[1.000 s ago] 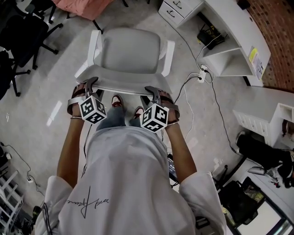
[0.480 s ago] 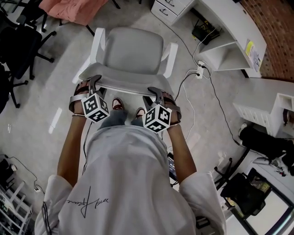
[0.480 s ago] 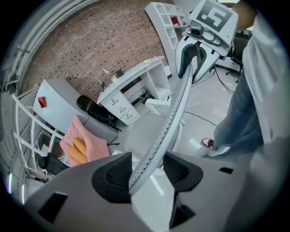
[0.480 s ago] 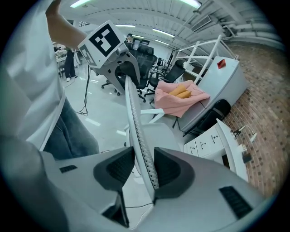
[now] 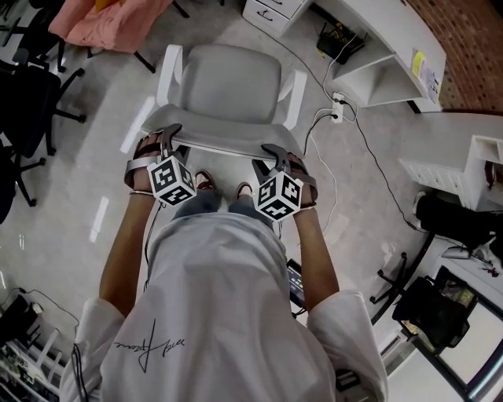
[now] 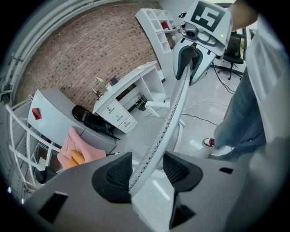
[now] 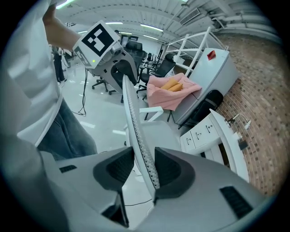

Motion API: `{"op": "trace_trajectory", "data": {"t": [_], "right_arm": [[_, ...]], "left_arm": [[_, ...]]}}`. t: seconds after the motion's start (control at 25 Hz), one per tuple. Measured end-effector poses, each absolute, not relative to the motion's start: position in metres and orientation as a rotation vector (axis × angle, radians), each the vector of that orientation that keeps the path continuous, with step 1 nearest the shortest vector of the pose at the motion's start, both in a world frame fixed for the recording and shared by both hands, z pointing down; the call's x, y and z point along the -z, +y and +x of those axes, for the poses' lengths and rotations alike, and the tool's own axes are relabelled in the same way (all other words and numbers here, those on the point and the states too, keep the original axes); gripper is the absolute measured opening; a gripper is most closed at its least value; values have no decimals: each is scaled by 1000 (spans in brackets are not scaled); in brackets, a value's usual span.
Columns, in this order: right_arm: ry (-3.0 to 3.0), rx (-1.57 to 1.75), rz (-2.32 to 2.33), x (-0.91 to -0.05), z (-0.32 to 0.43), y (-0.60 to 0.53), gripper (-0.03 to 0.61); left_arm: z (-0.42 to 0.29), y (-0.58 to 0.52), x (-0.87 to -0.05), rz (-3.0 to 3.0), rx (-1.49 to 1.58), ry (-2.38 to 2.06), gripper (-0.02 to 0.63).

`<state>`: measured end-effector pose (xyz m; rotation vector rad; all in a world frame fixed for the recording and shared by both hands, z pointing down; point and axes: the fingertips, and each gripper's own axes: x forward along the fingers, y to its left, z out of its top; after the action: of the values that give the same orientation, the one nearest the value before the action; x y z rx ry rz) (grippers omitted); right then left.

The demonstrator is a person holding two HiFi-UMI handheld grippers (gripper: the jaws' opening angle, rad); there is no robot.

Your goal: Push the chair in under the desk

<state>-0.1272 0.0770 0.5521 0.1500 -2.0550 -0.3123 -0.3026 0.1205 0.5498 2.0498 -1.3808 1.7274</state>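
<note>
Two tongs, both clamped: left tongs (image 6: 147,170) and right tongs (image 7: 144,168) each have pads pressed on the top rim of the chair (image 5: 224,90) backrest, L one near one corner, R one near the other.

Hidden / cut off:
- Chair base & wheels not visible, covered by seat in head view. Backrest is seen edge-on from above, so little more than its rim shows.
- Tong tips in head view are mostly behind the marker cubes (image 5: 173,180).
- Person's torso (image 5: 228,314) blocks the floor (image 5: 86,180) below. Only toe ends of shoes (image 5: 204,180) poke out betw. the arms.
- Tabletop (image 5: 393,35) at upper R is cut by frame edge. Space under it is partly in shadow, w/ cables and a power strip (image 5: 336,107) on the floor beside it.
- Pink cloth (image 5: 102,23) at upper L is cut by frame top.
- Black office chairs (image 5: 27,98) at L edge are only partly in frame, number unclear.

Chair is out on open floor, seat pointing away from person, not under tabletop. Tabletop lies ahead and to R, apart from chair.

Counts: 1 grey chair, 2 armrests (image 5: 171,71), 2 tongs, 2 marker cubes, 2 shoes, 1 power strip, 1 pink cloth.
</note>
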Motion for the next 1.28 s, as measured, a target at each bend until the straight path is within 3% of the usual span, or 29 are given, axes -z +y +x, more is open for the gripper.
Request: {"op": "trace_trajectory", "data": {"t": [1.28], "right_arm": [[-2069,267,355,-551,-102,42,164]], "left_arm": [[-282,59,-551,2225,-1828,-1268,201]]}}
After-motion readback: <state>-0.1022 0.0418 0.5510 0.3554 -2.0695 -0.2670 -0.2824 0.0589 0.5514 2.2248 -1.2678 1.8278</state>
